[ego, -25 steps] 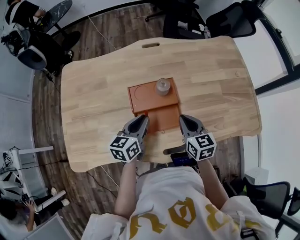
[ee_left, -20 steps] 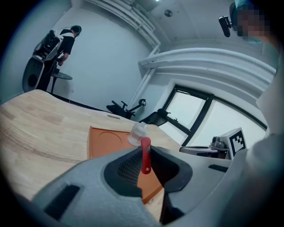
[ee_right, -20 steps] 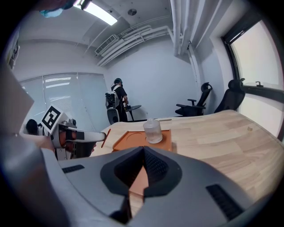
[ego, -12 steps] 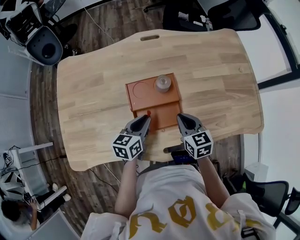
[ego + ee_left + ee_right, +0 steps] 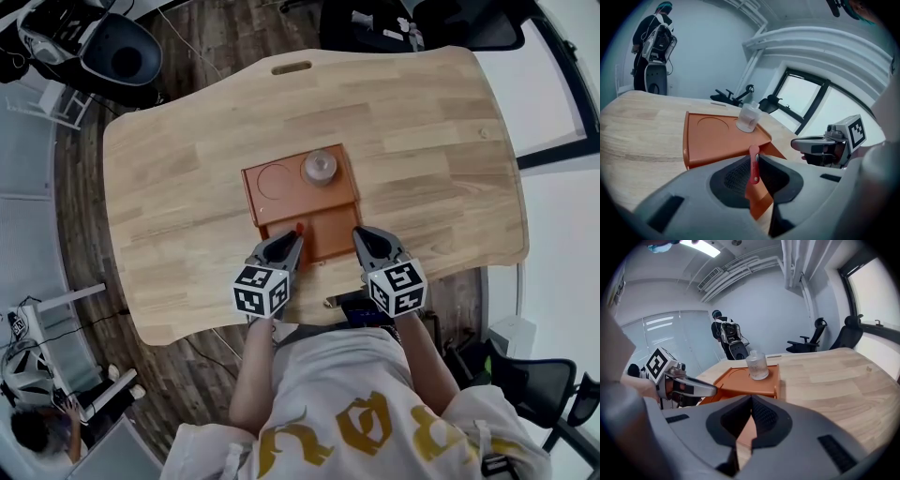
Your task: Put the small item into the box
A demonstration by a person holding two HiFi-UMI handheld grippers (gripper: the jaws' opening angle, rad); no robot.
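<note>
The small red item [image 5: 753,164] is pinched upright between the narrow fingers of the left gripper [image 5: 754,158], right at the near left edge of the orange box [image 5: 291,199]. If it is let go here, it may strike the box's rim and drop onto the desk [image 5: 422,141]. The box's open near compartment [image 5: 330,231] looks empty. A clear glass bottle [image 5: 320,167] stands on the box's far raised part, beside a bare round recess [image 5: 275,180]. The right gripper [image 5: 367,240], just near of the box, has its fingers together on nothing.

Head view steeply down on table [image 5: 422,141]; gripper views low, both toward box [image 5: 323,202]
</note>
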